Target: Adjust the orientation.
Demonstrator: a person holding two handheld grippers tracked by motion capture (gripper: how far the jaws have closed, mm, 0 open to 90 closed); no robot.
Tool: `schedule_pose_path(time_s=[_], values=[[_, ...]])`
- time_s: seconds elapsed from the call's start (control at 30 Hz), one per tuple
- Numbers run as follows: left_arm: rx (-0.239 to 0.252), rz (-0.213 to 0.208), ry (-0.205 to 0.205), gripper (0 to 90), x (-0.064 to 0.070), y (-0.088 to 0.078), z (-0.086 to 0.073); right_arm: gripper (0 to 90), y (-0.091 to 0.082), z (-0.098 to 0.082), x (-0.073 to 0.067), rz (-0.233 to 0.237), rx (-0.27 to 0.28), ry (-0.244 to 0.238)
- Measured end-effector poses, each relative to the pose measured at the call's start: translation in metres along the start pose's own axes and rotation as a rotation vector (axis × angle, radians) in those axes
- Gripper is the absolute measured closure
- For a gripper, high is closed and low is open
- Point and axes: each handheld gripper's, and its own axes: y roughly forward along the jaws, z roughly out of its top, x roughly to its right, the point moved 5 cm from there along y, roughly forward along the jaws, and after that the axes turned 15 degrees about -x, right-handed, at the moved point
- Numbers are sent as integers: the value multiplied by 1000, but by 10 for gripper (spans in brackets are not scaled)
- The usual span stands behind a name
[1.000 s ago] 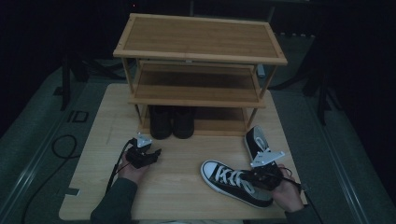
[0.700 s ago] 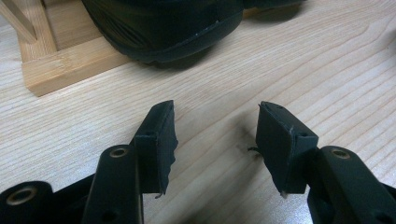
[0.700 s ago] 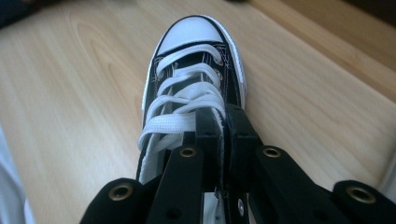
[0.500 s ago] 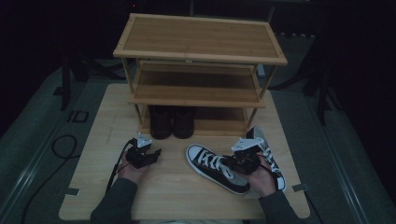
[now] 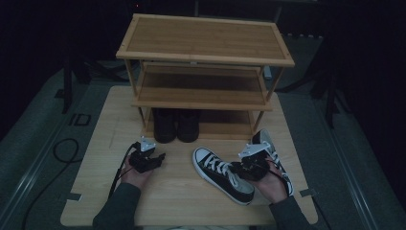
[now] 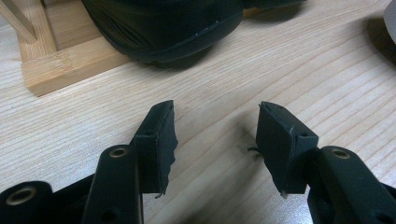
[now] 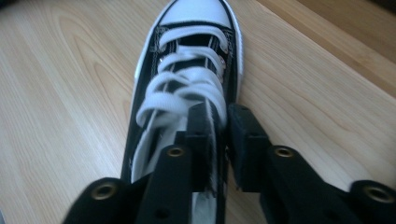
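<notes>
A: Right claw [image 7: 218, 123] status?

B: Its jaws sit narrow, one on each side of the black sneaker's [image 7: 187, 88] collar wall, by the laces. They have just been opening, and a slim gap shows beside the right jaw, so the grip looks slack. Can't tell if the left pad still touches the canvas.

A: Sneaker position?

B: Flat on the worktop [image 5: 182, 191], sole down, white toe cap pointing away from the right claw. In the high view the sneaker [image 5: 222, 173] runs diagonally, heel under the right claw [image 5: 253, 165], toe toward the left claw. The second sneaker [image 5: 273, 153] lies just behind the right claw, partly hidden by the hand.

A: Left claw?

B: The left claw [image 6: 217, 135] is wide, with nothing between the jaws, just bare worktop [image 6: 289, 70]. It rests low over the wood. Ahead of it sits a dark shoe's toe [image 6: 168, 28] on the shoe rack's bottom shelf [image 6: 60, 65]. High view shows the left claw [image 5: 146, 160] well apart from the sneaker, and the rack [image 5: 206, 52] beyond both claws.
</notes>
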Motion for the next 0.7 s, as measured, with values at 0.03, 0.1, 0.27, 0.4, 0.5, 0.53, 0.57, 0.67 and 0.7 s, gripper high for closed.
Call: schedule_pose_path(time_s=[0.03,0.1,0.27,0.4,0.5,0.53,0.57,0.67,0.7], values=[[0,0,0,476,0,0,0,748,-2,-1,0,-14,-16,-3],[0,-1,1,474,0,0,0,746,-4,-4,0,-32,-62,-17],[0,-1,2,471,0,0,0,782,2,-6,-1,-54,-110,-31],[0,-1,2,471,0,0,0,825,11,-3,-1,-36,-121,-15],[0,-1,2,471,0,0,0,864,15,-2,-2,-48,-133,1],[0,-1,2,471,0,0,0,864,15,-2,-2,-48,-133,1],[0,-1,2,471,0,0,0,867,14,-2,-1,-40,-128,11],[0,-1,2,471,0,0,0,870,14,-3,-1,-37,-123,11],[0,0,2,471,0,0,0,872,14,-3,-1,-41,-120,10]])
